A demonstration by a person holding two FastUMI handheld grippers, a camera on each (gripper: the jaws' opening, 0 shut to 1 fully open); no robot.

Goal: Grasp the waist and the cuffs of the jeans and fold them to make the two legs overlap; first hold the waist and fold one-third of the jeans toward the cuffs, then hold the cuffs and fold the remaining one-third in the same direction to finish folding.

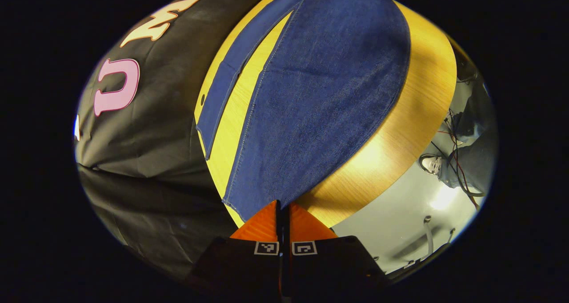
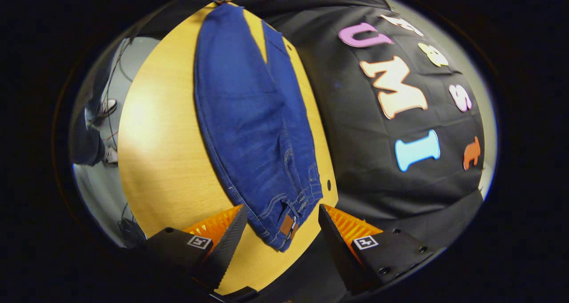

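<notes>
Lying flat on a wooden table [image 2: 164, 161], the jeans [image 2: 249, 129] are stretched lengthwise, their long axis running straight away from each camera.

In the right gripper view, the right gripper [image 2: 280, 225] is seen nearest, its 2 fingers spread wide apart and gripping nothing. The waist of the jeans [image 2: 284, 223], with its leather patch and belt loops, is found between those fingers, at the near edge of the table. From there the denim is carried away toward the far end, where the 2 legs are parted by a narrow wedge of bare wood. Beyond the table's right edge the black cloth wall [image 2: 378, 183] is seen; a person's shoes stand on the grey floor at the left.

In the left gripper view, the left gripper [image 1: 283, 214] is seen nearest, its 2 fingers brought together with only a thin slit between them. The cuff of the broad leg [image 1: 249, 205] is found just beyond the fingertips; whether cloth is pinched cannot be told. The broad leg [image 1: 320, 98] is extended away across the table, and a 2nd, narrower leg [image 1: 235, 76] is laid beside it on the left, a strip of wood between them.
</notes>
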